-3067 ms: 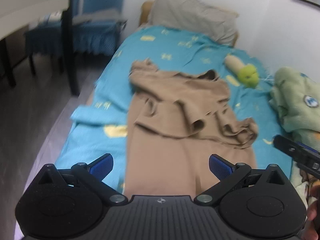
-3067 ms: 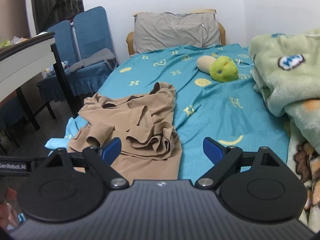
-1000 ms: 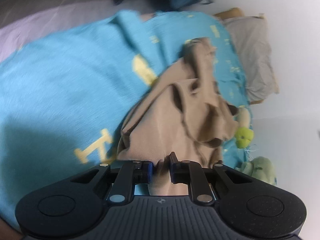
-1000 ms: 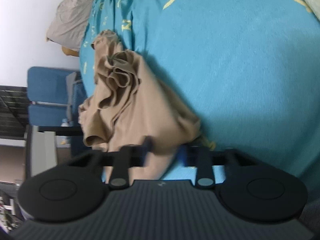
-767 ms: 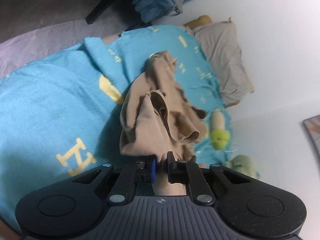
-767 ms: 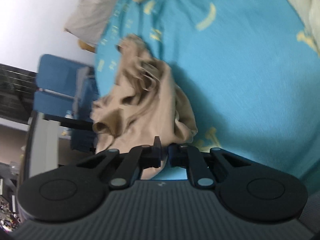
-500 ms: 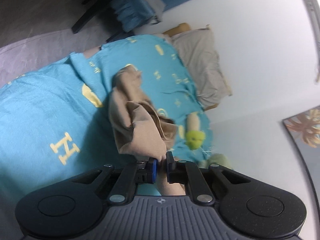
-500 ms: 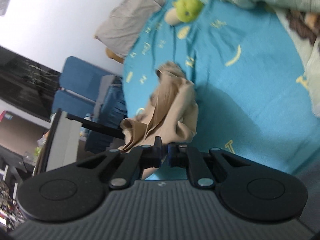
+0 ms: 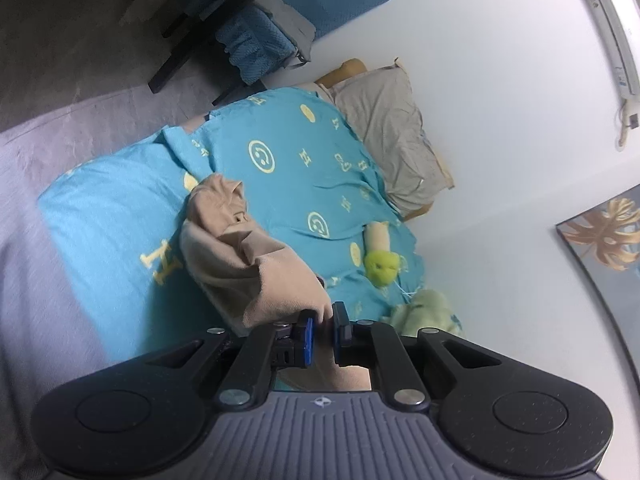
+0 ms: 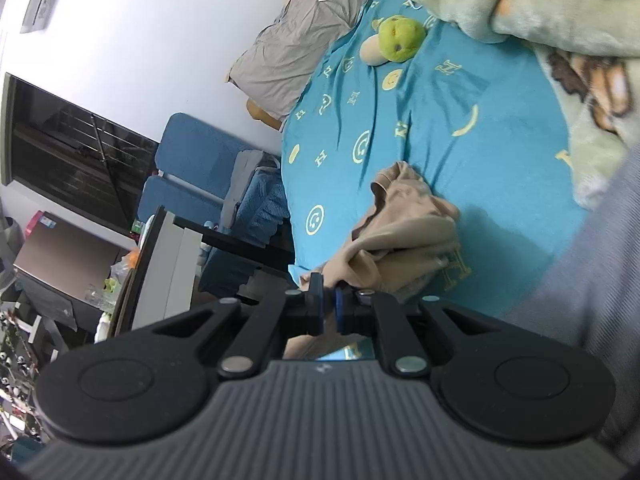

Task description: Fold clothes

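Up close in the left wrist view, the left gripper (image 9: 323, 330) has its blue-padded fingers (image 9: 307, 334) clamped on an edge of the tan garment (image 9: 240, 256); the log of the jaws says they have just been closing, and the cloth sits pinched between them. Over on the right wrist view, the right gripper (image 10: 327, 307) is clenched on another edge of the same tan garment (image 10: 404, 236), fabric bunched between its pads.

From both grips the garment hangs away in a crumpled heap, its far end lying on the blue bedsheet (image 9: 120, 208) printed with yellow letters and smiley faces. A grey sleeve (image 10: 592, 280) fills the right edge of the right view.

Further out on the sheet, a green-headed plush toy (image 9: 382, 266) lies well apart from the garment, and beside it a pale green blanket (image 10: 520, 4) is piled at the bed's side. At the head of the bed, a grey pillow (image 9: 392, 136) leans against the white wall (image 9: 500, 100). Beyond the bed's edge stand blue chairs (image 10: 188, 168) and a dark-framed counter (image 10: 168, 264), and a framed leaf picture (image 9: 604, 236) hangs on the wall.
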Demonstrator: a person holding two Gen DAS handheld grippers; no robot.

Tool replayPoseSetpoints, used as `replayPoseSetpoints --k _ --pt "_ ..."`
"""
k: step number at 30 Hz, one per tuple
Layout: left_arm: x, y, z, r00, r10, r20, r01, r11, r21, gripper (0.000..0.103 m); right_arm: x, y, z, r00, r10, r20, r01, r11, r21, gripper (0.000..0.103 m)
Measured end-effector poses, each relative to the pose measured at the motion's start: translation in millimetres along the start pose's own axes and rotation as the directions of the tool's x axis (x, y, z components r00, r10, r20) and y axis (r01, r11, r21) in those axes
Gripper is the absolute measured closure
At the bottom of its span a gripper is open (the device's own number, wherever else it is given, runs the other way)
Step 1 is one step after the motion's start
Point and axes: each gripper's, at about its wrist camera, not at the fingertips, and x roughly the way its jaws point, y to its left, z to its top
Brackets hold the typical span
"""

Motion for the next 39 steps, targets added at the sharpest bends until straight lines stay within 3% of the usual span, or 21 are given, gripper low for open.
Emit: replayPoseSetpoints --k 8,17,22,27,29,33,34,36,37,38,39 --pt "106 -2 52 0.992 0.125 -0.006 -0.124 0.992 0.019 0.092 104 3 46 0.996 -0.072 -0.056 0.071 0.997 -0.013 0.095" --pt "224 31 95 0.974 0.226 -0.028 -0.218 0.959 0.180 0.086 223 -26 77 0.977 -0.148 -0.154 0.150 0.989 -0.002 0.094" --pt "257 42 102 0.967 0.248 -0.062 -0.229 0.949 0.215 0.085 252 -45 79 0.966 -0.180 -0.184 0.179 0.984 -0.025 0.094" --pt "266 33 97 0.962 0.269 -0.046 -0.238 0.911 0.336 0.084 251 -41 77 0.966 -0.181 -0.183 0.164 0.981 -0.103 0.092" --pt "265 24 91 0.963 0.266 -0.033 -0.232 0.889 0.394 0.078 250 -39 75 0.967 -0.182 -0.181 0.158 0.978 -0.137 0.092" --pt "255 6 82 0.977 0.215 0.014 -0.193 0.844 0.501 0.051 245 -28 75 0.972 -0.163 -0.171 0.124 0.968 -0.219 0.089" --pt "252 1 80 0.979 0.202 0.032 -0.189 0.830 0.526 0.048 243 -24 74 0.974 -0.153 -0.166 0.109 0.963 -0.247 0.083" --pt "249 -4 79 0.981 0.188 0.050 -0.184 0.811 0.556 0.042 241 -15 73 0.982 -0.117 -0.147 0.071 0.955 -0.288 0.056" --pt "247 -7 79 0.982 0.182 0.058 -0.182 0.801 0.570 0.041 238 -11 73 0.987 -0.088 -0.135 0.044 0.953 -0.299 0.028" --pt "245 -9 78 0.982 0.177 0.062 -0.179 0.793 0.582 0.039 235 -7 72 0.991 -0.066 -0.119 0.025 0.950 -0.313 0.013" --pt "245 -9 77 0.982 0.176 0.062 -0.178 0.787 0.590 0.038 231 -3 72 0.994 -0.047 -0.101 0.011 0.945 -0.328 0.012"
